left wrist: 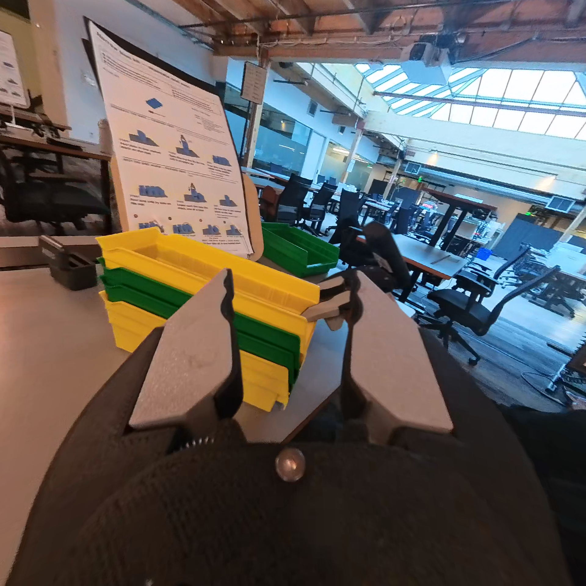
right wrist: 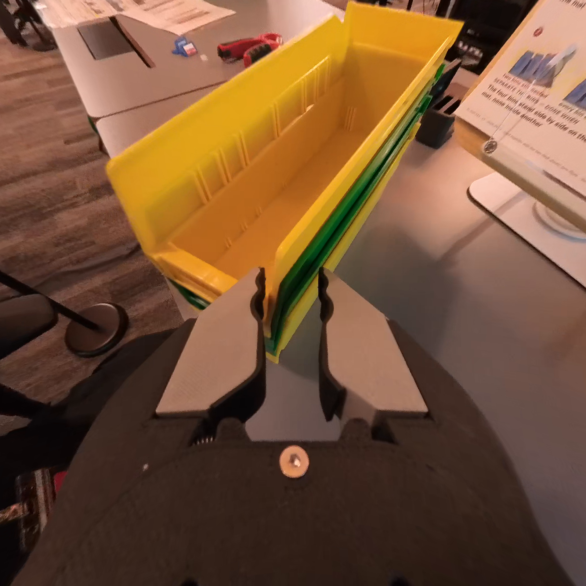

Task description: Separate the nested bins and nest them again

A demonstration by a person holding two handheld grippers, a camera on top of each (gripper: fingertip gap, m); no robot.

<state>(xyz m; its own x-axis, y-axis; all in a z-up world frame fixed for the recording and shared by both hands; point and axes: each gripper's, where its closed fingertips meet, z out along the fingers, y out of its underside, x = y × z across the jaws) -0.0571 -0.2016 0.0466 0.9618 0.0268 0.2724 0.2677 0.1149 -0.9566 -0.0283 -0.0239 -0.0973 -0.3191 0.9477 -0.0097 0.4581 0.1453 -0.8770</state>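
Observation:
A stack of nested bins (left wrist: 133, 329) stands on the grey table (left wrist: 47, 348): yellow on top (left wrist: 196, 263), two green ones (left wrist: 152, 285) under it, yellow at the bottom. My left gripper (left wrist: 290, 279) is open and empty, hovering above the stack's near end. In the right wrist view my right gripper (right wrist: 290, 276) straddles the near corner of the stack (right wrist: 269, 190). One finger is inside the top yellow bin and one outside, closed on the layered side walls (right wrist: 333, 228). The right gripper also shows in the left wrist view (left wrist: 333, 298) at the stack's far corner.
A separate green bin (left wrist: 298, 250) lies behind the stack. An instruction sheet on a stand (left wrist: 171, 142) rises just behind the bins and also shows in the right wrist view (right wrist: 523, 111). A dark holder (left wrist: 73, 269) sits at the left. Red-handled tools (right wrist: 250, 47) lie on another table.

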